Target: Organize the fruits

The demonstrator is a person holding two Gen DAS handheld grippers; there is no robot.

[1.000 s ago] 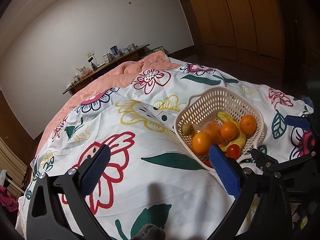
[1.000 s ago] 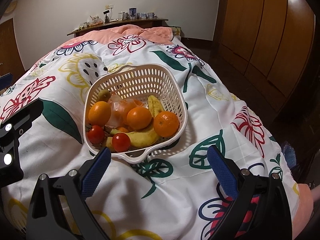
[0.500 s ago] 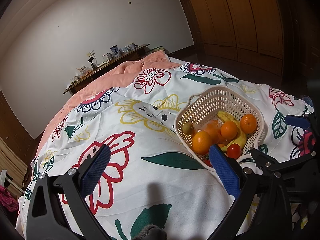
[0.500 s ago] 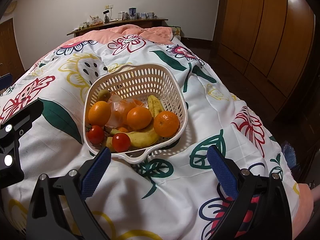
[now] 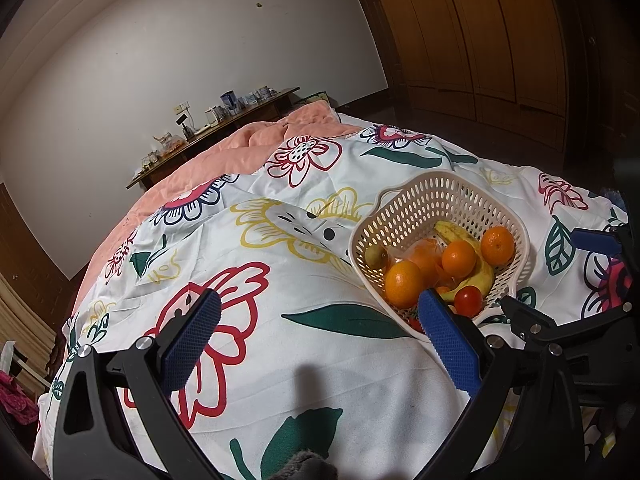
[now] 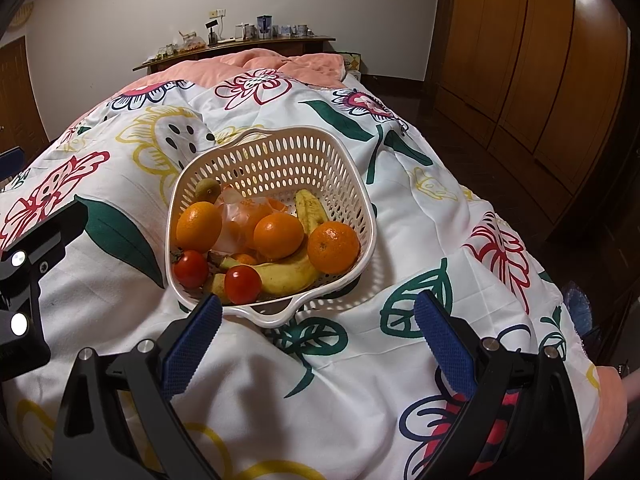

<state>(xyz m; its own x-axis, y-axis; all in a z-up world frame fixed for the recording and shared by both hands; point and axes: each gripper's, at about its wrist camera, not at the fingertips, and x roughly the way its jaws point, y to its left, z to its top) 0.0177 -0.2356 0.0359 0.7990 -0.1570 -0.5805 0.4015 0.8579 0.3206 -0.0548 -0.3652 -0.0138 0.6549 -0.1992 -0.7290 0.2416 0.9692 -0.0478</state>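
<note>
Nothing has visibly moved since the earlier frames. Both jaws stand wide apart, empty. On the bed, the basket (image 6: pixel 276 312) of fruit lies just ahead of the right gripper (image 6: pixel 316 328), centre frame; the left gripper (image 5: pixel 320 332) sees it at right, so the right looks nearer.

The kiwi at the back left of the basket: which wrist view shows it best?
The right wrist view. There the kiwi sits in the open against the basket wall, above an orange. In the left wrist view the kiwi is smaller, pressed against the near rim and partly hidden by it.
</note>
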